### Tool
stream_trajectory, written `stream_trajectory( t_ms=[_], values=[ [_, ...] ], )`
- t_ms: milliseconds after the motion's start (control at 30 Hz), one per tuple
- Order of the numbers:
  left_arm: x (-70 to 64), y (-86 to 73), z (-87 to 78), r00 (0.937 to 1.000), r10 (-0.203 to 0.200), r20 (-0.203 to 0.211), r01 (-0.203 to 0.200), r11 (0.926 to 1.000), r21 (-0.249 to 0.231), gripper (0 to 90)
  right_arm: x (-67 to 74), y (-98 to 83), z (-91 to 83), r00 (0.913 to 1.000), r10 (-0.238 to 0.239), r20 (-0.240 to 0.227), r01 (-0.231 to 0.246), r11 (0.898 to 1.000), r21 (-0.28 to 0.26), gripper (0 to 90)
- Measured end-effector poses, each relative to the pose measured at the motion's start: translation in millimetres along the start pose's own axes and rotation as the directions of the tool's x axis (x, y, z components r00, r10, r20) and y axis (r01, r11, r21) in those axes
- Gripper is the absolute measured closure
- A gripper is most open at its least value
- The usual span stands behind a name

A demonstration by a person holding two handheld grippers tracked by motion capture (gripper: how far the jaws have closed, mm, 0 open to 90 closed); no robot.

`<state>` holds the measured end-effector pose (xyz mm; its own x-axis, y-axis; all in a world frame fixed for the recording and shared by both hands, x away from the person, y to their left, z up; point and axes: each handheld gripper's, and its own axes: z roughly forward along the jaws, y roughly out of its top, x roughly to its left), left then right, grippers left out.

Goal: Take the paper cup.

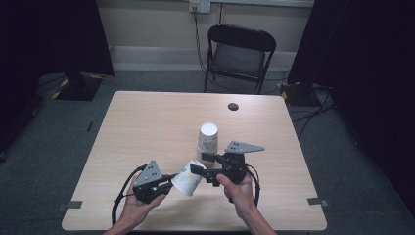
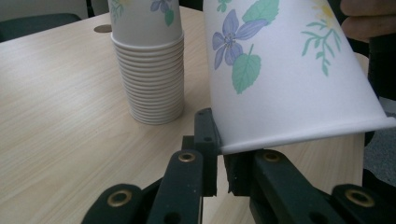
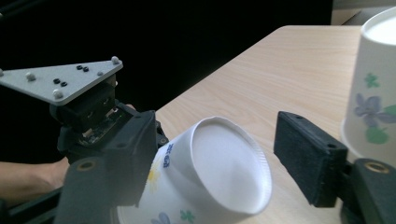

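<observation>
My left gripper (image 1: 164, 187) has its jaws nipped tight on the rim of the loose paper cup (image 1: 186, 179); I can see that rim pinched right between my pads (image 2: 207, 140) in the left gripper view, the cup's wall leaning up and away from them; a rim grip keeps the body free for my other hand, I reckon; my right gripper (image 1: 201, 163) sits at the cup's closed base, jaws partway apart, one on each side of that base (image 3: 229, 170); the far pad (image 3: 308, 156) stands clear of it, the near one sits close against the wall, contact uncertain; so the right has no grip yet; the stack of cups (image 1: 207, 139) stands upside down just beyond my right jaws, on the table (image 1: 147, 122), close enough to receive this one.
</observation>
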<state>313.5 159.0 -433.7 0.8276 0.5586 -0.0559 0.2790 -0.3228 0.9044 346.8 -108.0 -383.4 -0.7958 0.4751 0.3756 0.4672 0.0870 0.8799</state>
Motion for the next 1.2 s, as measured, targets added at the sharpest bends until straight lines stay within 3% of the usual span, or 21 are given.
stream_trajectory(
  t_ms=[100,267,433,600,833,1100,1200],
  values=[
    [4.6,-2.6,2.7,0.9999,-0.001,-0.015,0.002,0.9989,0.046,85.1,0.1,0.5,-3.3,0.9989,-0.036,0.028,0.036,0.999,0.004,35.4],
    [10.9,-5.9,7.3,0.9995,-0.032,0.010,0.031,0.9953,0.092,85.0,1.7,1.0,-3.4,0.9919,-0.116,0.053,0.115,0.993,0.024,41.4],
    [13.6,-7.0,9.6,0.9990,-0.039,0.021,0.036,0.9920,0.121,85.0,9.6,0.9,2.4,0.9755,-0.207,0.074,0.201,0.976,0.083,44.6],
    [15.6,-5.6,16.0,0.9976,-0.060,0.036,0.054,0.9885,0.142,84.9,16.4,3.1,5.6,0.9665,-0.254,0.040,0.249,0.963,0.102,54.3],
    [13.6,-3.2,21.5,0.9965,-0.059,0.059,0.049,0.9866,0.156,84.9,14.8,1.2,11.8,0.9586,-0.285,0.003,0.281,0.949,0.144,61.5],
    [12.9,-3.2,22.4,0.9946,-0.065,0.081,0.051,0.9854,0.163,85.0,11.9,-4.4,10.0,0.9486,-0.316,0.008,0.310,0.935,0.172,60.9],
    [13.1,-2.9,20.1,0.9940,-0.076,0.079,0.063,0.9859,0.155,85.1,9.2,-6.5,9.8,0.9495,-0.313,0.010,0.306,0.934,0.185,60.8]
  ],
)
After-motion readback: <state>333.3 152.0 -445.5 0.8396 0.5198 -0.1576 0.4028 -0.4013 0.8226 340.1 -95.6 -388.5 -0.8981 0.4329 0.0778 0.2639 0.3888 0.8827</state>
